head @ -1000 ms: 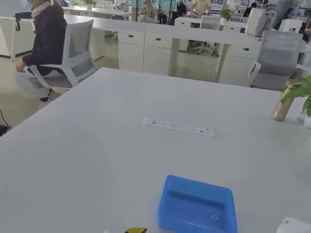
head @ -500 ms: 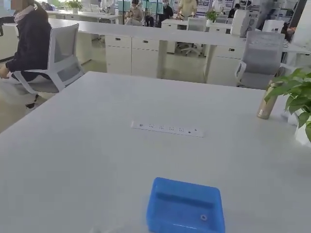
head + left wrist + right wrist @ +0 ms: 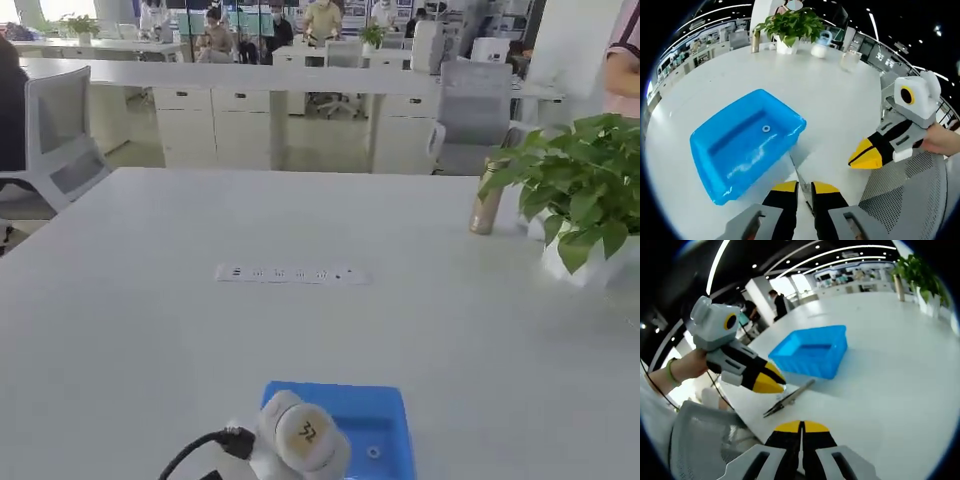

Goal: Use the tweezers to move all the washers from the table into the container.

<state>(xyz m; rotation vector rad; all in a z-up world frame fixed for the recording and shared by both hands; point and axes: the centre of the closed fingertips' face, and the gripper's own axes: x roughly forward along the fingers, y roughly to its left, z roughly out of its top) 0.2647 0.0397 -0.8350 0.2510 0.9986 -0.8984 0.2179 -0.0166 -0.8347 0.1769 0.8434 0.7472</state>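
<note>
- Left gripper view: left gripper (image 3: pixel 805 189) with black, yellow-tipped jaws a narrow slit apart. Thin metal tweezers (image 3: pixel 796 170) run into that slit, close to the near edge of the white table (image 3: pixel 840 95). Clamped or merely straddled, cannot tell.
- Blue rectangular plastic container (image 3: pixel 762 162) just beyond, with one small metal ring washer (image 3: pixel 766 128) on its floor. Right gripper (image 3: pixel 862 154) off to the side, tips together, holding nothing.
- Right gripper view: own jaws pressed closed on nothing. Tweezers (image 3: pixel 792 396) seemingly flat on the table beside the container (image 3: pixel 812 365), with the left gripper (image 3: pixel 771 382) tip right at their middle.
- Judged step: taking up the tweezers. Next calls for a firm pinch at mid-length, then a lift without skidding them.
- Head view: swung rightward since a second ago, so a leafy green potted plant (image 3: pixel 580 190) now sits along the right edge. Container (image 3: pixel 390 400) at the near edge as before. A gripper (image 3: pixel 300 438) newly risen over its near left corner.
</note>
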